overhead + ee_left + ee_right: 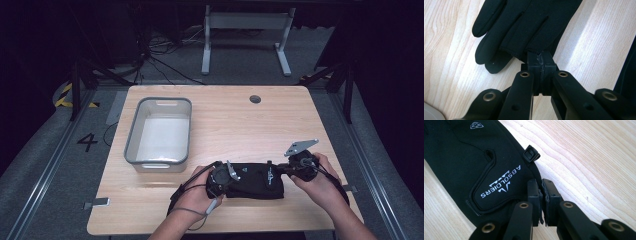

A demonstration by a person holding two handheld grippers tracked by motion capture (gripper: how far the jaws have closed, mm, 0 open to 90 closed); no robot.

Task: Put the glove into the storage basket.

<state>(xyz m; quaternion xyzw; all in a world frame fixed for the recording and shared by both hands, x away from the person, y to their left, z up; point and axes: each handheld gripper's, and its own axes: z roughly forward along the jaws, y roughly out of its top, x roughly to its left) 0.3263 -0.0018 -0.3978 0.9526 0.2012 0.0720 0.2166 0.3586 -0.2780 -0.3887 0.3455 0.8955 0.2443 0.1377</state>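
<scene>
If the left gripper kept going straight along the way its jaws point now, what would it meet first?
The black glove. The left gripper has its jaws closed on the glove's edge, and the glove's fingers lie directly ahead on the wooden table. Beyond the fingertips comes bare wood, as far as the left gripper view shows.

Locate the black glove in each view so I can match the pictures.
High view: black glove lies low centre on the table, between the two grippers.
Left gripper view: its finger end fills the top centre.
Right gripper view: its cuff end with white lettering sits upper left.
Shared landmark: the light wood tabletop.
</scene>
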